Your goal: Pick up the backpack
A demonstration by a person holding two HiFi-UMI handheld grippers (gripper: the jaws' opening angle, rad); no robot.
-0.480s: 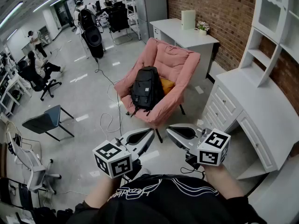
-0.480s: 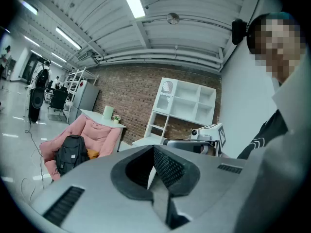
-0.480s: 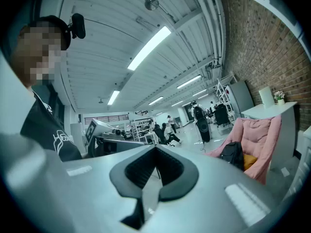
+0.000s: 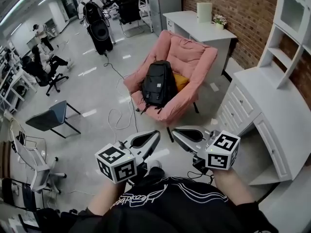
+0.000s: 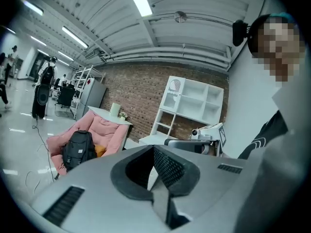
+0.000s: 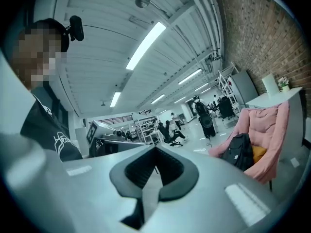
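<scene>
Two tools: left tool [image 4: 154,136] and right tool [image 4: 176,131] both closed, empty, close to the person.
Backpack: black backpack [image 4: 159,84] upright on the pink armchair [image 4: 194,57], toward the seat's front edge, well apart from both tools.
Risk: closed tools would only push it; a strap grab may let it swing.
In the way: loose cable [image 4: 112,116] on the floor; white surface [image 4: 277,106] at right.

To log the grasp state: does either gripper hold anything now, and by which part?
Nothing is held. The left gripper and the right gripper are both shut and empty. The backpack rests on the chair, far from both.
</scene>
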